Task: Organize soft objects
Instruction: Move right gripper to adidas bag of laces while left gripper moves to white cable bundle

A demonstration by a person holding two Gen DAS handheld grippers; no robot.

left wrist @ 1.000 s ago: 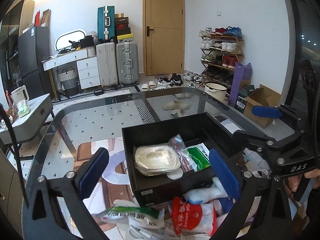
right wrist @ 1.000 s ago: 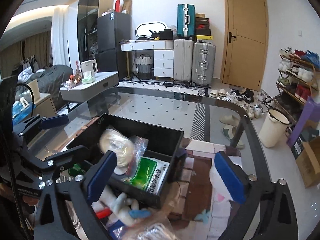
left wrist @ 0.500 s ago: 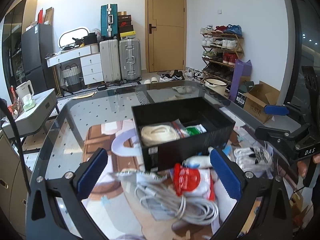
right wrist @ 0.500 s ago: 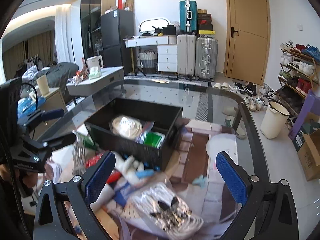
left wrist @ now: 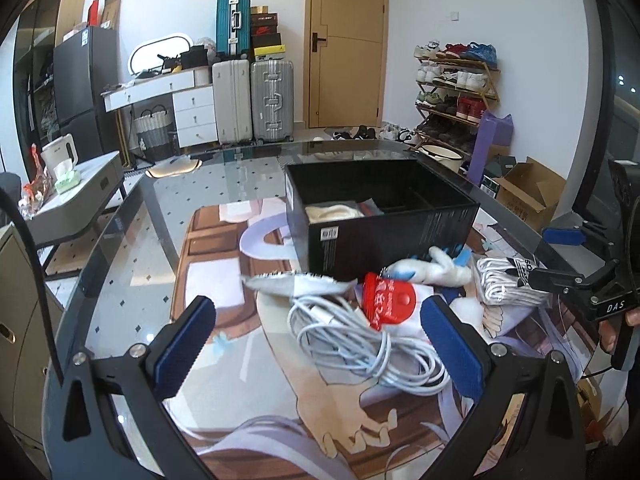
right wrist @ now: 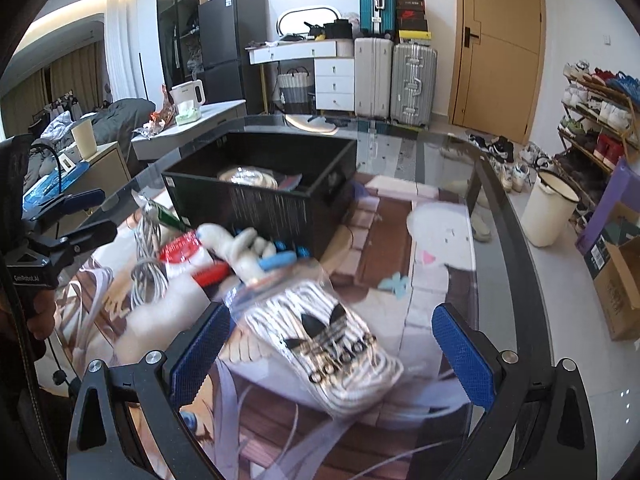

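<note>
The step in hand looked like choosing the next soft item from the pile in front of the black storage box, which stood toward the far edge of the surface. Both the left hand-held gripper and the right hand-held gripper were spread apart and empty. The bagged Adidas socks lay between the right one's fingers, long axis running from the box toward the surface's near right corner. A coiled white cable lay under the left one. Next, I judged, the right fingers needed lowering astride the bag, across its narrow width, before closing
</note>
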